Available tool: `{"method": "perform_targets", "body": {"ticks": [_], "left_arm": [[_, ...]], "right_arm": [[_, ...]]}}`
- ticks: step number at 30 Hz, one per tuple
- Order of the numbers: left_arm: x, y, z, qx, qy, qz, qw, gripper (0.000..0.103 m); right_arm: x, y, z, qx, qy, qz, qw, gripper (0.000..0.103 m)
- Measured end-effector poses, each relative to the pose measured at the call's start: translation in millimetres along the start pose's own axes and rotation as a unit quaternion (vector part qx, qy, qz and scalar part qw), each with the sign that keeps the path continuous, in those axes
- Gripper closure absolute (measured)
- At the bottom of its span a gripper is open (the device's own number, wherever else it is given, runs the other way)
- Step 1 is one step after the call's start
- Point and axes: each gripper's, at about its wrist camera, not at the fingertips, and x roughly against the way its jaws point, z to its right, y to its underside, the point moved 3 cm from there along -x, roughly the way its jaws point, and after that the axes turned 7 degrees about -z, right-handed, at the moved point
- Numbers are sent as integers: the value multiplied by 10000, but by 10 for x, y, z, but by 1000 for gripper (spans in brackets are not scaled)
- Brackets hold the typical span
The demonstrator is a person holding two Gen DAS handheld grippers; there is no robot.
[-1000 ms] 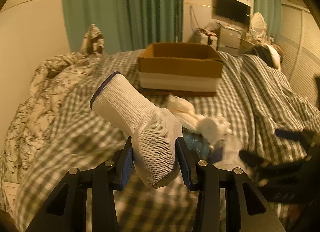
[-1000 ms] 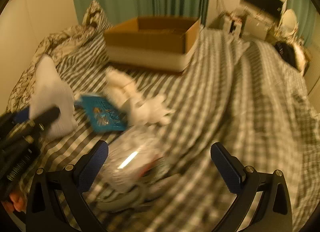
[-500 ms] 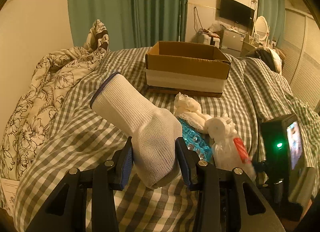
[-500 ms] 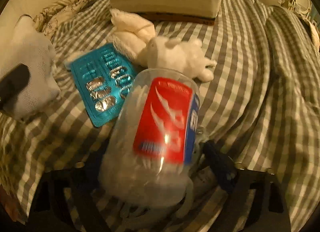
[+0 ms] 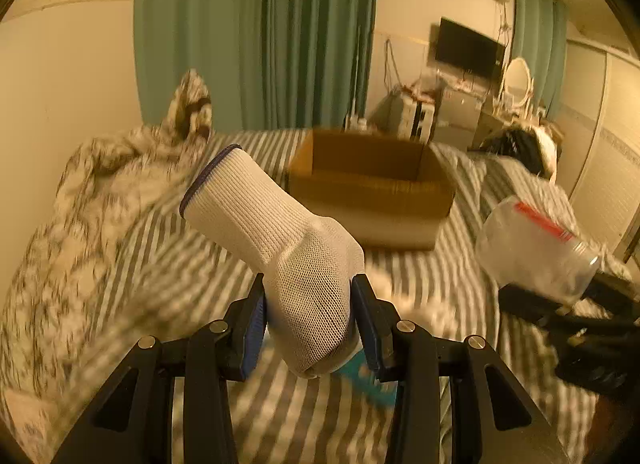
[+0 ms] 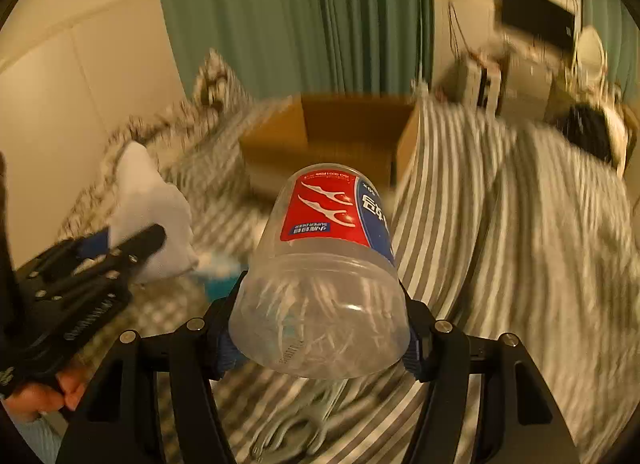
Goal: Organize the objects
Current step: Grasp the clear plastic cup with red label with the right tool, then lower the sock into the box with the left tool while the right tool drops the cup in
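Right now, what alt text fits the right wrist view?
The right gripper is clamped on a clear plastic jar with a red and blue label, lifted above the checked bedspread, facing an open cardboard box.

the clear plastic jar (image 6: 320,264) carries a red and blue label (image 6: 332,210), seen upside down: "super deer" in small white print, "iso 9001" along its edge; the rest is unreadable.
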Motion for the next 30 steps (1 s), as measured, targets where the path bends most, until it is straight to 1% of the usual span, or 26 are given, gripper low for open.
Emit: {"method": "perform_targets", "body": {"ticks": [3, 5, 7, 10, 15, 19, 22, 24, 26, 28, 30], "left_arm": [[-16, -362, 42, -69, 110, 174, 9998, 61], [-56, -615, 77, -115, 184, 269, 9994, 61], [-121, -834, 112, -202, 136, 366, 9990, 61], [-311, -1166, 168, -328, 55, 463, 9984, 61], [-826, -1549, 250, -486, 25, 343, 9982, 61], [-1327, -1694, 292, -570, -45, 85, 9983, 61], [-1686, -1700, 311, -608, -16, -136, 9981, 61], [-1882, -1645, 315, -654, 0, -243, 9976, 61], [-2047, -1594, 313, -659, 49, -347, 9972, 61], [-2124, -1552, 307, -629, 114, -420, 9971, 61], [-2190, -1513, 319, -592, 178, -511, 9968, 58]], "right_arm": [[131, -445, 50, 135, 76, 316, 9994, 40], [163, -711, 88, 167, 90, 444, 9988, 40], [122, -968, 138, 191, 78, 528, 9984, 40], [-34, -1283, 196, 268, 119, 550, 9981, 40], [-531, -1668, 316, 241, 149, 391, 9988, 40], [-1036, -1825, 506, 82, 112, 142, 9998, 40], [-1378, -1882, 628, 6, 111, -48, 9999, 40], [-1554, -1885, 692, -35, 93, -138, 9999, 40], [-1673, -1865, 738, -92, 30, -167, 9998, 40], [-1758, -1843, 765, -138, -65, -240, 9996, 40], [-1782, -1826, 782, -167, -131, -280, 9994, 40]]}}
